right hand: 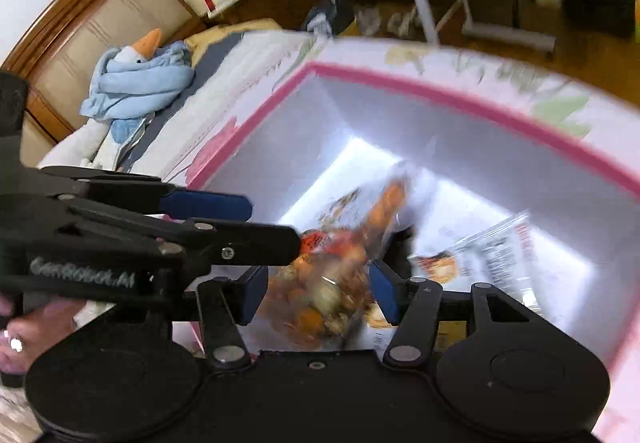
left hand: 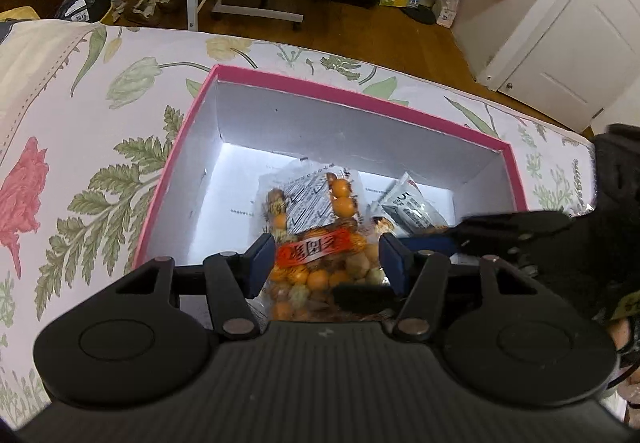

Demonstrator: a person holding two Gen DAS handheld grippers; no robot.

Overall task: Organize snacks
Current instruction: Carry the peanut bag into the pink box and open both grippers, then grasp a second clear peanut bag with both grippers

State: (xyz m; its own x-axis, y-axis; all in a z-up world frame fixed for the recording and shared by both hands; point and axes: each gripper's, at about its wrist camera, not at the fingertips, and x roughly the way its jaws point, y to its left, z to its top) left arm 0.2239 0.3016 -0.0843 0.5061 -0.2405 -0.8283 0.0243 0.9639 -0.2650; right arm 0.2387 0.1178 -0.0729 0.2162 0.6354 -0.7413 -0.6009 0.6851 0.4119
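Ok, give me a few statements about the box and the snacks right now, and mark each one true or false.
1. The box has a pink rim. True.
2. The box sits on a bare wooden table. False: it sits on a floral bedspread.
3. A clear snack bag of orange and pale round pieces lies between the fingers of the left gripper. True.
4. That bag is the only thing in the box. False: a grey-white packet lies to its right on the box floor.
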